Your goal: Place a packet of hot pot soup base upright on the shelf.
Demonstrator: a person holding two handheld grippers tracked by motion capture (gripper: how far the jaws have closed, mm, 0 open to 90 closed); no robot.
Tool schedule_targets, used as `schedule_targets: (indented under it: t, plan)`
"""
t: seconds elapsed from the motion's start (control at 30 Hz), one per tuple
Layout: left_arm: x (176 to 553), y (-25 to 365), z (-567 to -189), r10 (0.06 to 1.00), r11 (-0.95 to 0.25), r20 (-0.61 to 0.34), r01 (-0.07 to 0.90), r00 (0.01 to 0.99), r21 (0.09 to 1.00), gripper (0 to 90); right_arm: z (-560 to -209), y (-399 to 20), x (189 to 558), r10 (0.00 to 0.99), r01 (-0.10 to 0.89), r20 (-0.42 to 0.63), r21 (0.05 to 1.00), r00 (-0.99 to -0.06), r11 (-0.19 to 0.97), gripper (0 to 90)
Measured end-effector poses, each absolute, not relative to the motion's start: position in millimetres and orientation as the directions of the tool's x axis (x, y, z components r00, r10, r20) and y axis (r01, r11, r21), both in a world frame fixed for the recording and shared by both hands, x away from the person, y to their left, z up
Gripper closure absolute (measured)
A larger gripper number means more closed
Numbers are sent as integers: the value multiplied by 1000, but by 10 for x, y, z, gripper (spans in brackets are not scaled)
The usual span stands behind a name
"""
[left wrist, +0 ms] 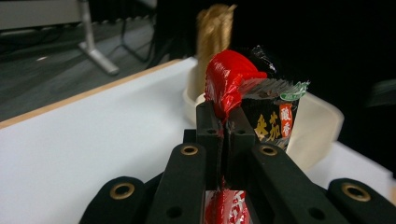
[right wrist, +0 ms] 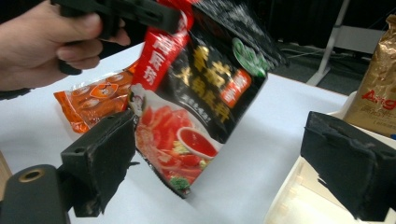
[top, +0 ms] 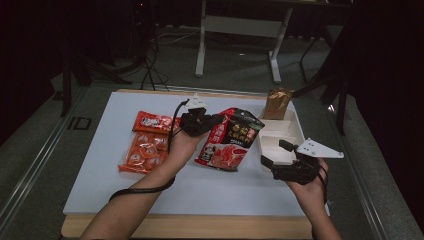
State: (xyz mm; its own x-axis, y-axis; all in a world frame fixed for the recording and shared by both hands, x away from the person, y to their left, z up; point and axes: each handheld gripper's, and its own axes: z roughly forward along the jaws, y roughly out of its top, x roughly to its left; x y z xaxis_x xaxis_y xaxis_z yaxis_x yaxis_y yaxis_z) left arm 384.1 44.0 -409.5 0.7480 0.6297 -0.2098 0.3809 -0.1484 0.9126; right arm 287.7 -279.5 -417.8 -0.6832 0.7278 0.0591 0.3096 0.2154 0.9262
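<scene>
My right tool point(right wrist: 224, 163): jaws wide apart, nothing between.
I see the black-red sauce pouch point(right wrist: 201, 107) hanging from the left tool point(right wrist: 135, 14); orange packet point(right wrist: 88, 102), gold bag point(right wrist: 380, 93), white tray point(right wrist: 299, 200) on the counter point(right wrist: 261, 154).

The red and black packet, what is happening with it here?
A person's left hand-held gripper is shut on the top edge of the red and black foil sauce packet, tilting it up off the white table. The right hand-held gripper waits open at the white plastic tray, which holds a gold foil bag. An orange snack pack lies at the left.
</scene>
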Motion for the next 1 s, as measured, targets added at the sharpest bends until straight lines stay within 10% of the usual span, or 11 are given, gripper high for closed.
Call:
schedule_targets:
  t: [0.73,1.0]
  plan:
    - [3679,645,-4051,462,9,-318,354,828,935,873,-3997,-2586,3089,691,365,180,922,-700,129,288]
    - [3599,590,-4022,423,35,-327,345,845,938,872,-3931,-2566,3101,670,340,163,930,-724,142,540]
